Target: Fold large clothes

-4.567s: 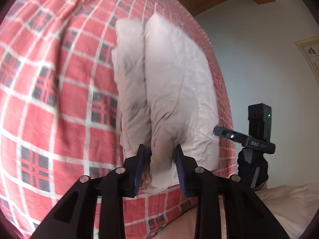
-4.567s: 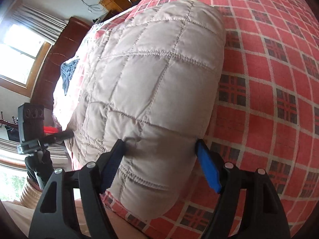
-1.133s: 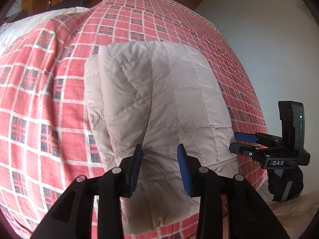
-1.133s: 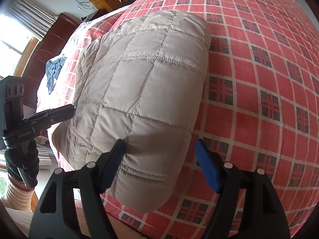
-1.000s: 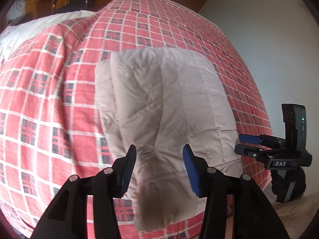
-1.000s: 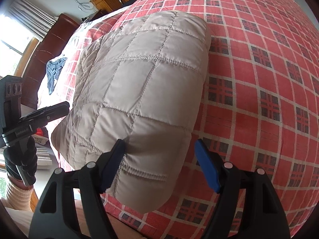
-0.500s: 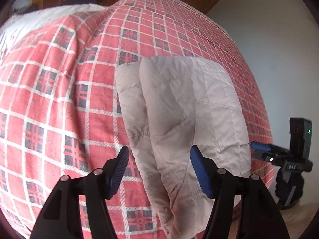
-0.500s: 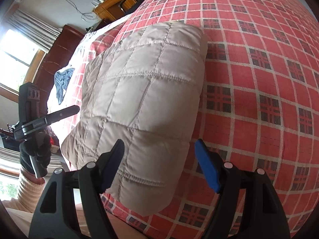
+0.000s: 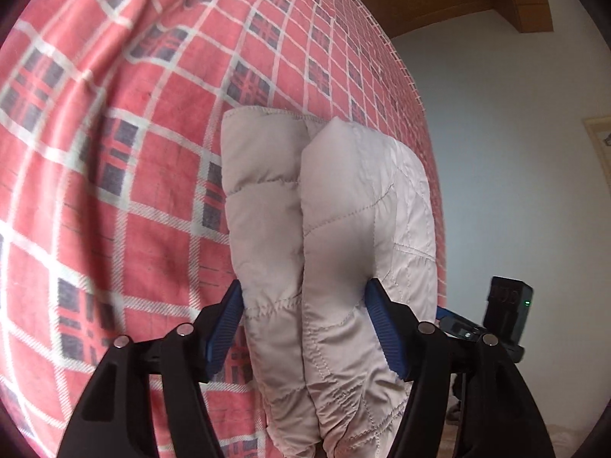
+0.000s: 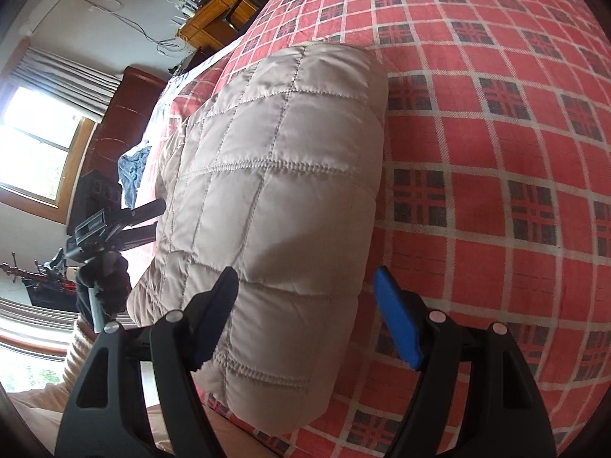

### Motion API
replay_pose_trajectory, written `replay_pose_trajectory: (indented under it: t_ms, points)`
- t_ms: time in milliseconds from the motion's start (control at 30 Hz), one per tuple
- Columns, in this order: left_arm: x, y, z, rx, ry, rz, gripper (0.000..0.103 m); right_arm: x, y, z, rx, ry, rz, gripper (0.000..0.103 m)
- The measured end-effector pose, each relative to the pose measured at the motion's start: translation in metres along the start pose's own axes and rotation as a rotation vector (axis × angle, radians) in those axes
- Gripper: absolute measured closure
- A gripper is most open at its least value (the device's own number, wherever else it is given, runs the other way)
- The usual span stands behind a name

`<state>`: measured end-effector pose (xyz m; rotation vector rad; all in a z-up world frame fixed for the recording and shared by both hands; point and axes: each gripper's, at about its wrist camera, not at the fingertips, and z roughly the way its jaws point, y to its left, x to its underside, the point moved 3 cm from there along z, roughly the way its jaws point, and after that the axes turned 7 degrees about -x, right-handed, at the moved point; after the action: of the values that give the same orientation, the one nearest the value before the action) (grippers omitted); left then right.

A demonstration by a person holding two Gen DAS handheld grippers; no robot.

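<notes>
Jaws spread on both: left gripper (image 9: 303,328) straddles the folded quilted jacket (image 9: 328,252); right gripper (image 10: 305,313) spans its near corner on the bed (image 10: 496,152).

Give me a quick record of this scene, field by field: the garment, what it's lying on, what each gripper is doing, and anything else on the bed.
garment: beige quilted jacket, folded into a thick bundle
surface: red plaid bedspread
left gripper: jaws open, straddling the bundle's near end, both folded layers between them
right gripper: jaws open, one pad over the jacket, the other over the bedspread
other item: blue cloth near the wooden headboard
fold state: two layers stacked, seen edge-on in the left wrist view
</notes>
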<state>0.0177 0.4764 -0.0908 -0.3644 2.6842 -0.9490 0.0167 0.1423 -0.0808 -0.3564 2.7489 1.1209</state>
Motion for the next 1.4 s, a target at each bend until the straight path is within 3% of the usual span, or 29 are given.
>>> replay_pose_trajectory:
  t_ms: [200,367,533,700,767,800,900,1000,1200,1400]
  points:
    - [-0.002,0.001,0.021,0.097,0.045,0.011,0.032,-0.003,-0.012,0.01,-0.078,0.01,0.048,0.027]
    - [-0.006,-0.007,0.043,0.155,0.084,0.049,0.022,-0.008,-0.021,0.016,-0.149,0.018,0.078,0.021]
    - [-0.009,-0.02,0.057,0.195,0.12,0.133,0.012,-0.01,-0.038,0.026,-0.26,0.031,0.142,0.016]
    - [-0.003,-0.039,0.07,0.206,0.14,0.188,0.011,-0.011,-0.048,0.039,-0.357,0.05,0.174,0.011]
    - [-0.002,-0.044,0.072,0.201,0.136,0.199,0.014,-0.012,-0.049,0.045,-0.388,0.052,0.19,0.012]
    - [-0.001,-0.045,0.073,0.201,0.131,0.199,0.022,-0.013,-0.049,0.046,-0.396,0.049,0.186,0.012]
    - [0.004,-0.045,0.071,0.213,0.126,0.193,0.042,-0.012,-0.046,0.044,-0.389,0.043,0.173,0.027]
    - [0.009,-0.051,0.073,0.236,0.114,0.178,0.05,-0.011,-0.046,0.033,-0.391,0.029,0.157,0.043]
    - [0.017,-0.1,0.076,0.299,0.088,0.213,0.057,-0.017,-0.045,-0.031,-0.362,-0.05,0.062,0.047]
    - [0.004,-0.173,0.105,0.327,0.061,0.296,0.057,-0.037,-0.078,-0.099,-0.297,-0.133,0.03,0.046]
